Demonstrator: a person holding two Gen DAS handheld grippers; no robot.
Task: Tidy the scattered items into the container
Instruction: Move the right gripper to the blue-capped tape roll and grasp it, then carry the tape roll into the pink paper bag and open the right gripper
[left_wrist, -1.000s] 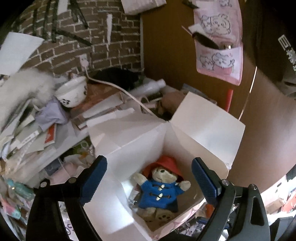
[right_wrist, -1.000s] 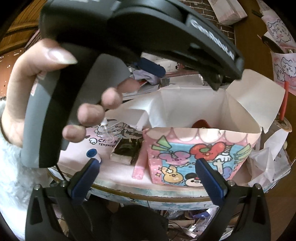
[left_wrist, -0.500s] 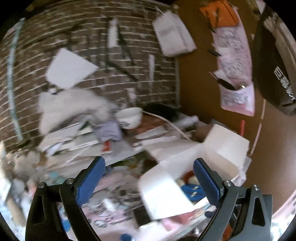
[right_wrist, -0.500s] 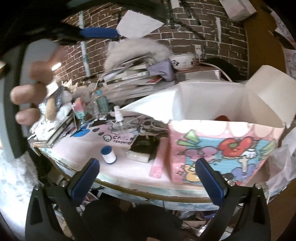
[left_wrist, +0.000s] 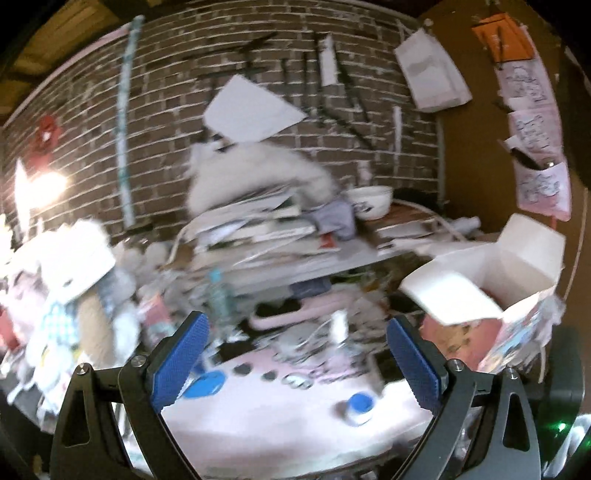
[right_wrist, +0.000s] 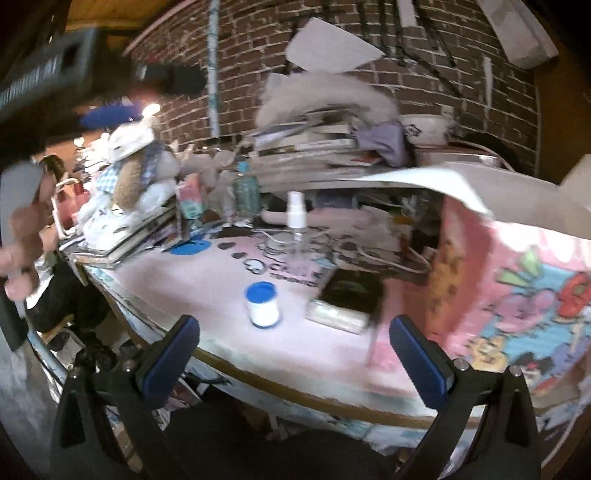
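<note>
Jaws gape empty on both grippers; only the right view shows a hand (right_wrist: 18, 236).

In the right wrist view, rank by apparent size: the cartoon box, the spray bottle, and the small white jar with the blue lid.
1. Cartoon box, clearly largest, though it is also nearest the camera.
2. and 3. Spray bottle and white jar with the blue lid: the bottle looks taller, the jar wider and nearer, so no sure ranking.

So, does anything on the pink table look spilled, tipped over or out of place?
Nothing looks spilled. The small blue-capped white jar and the clear spray bottle both stand upright on the pink table, outside the cartoon-printed box. Both views are blurred, so fine damage cannot be judged.
</note>
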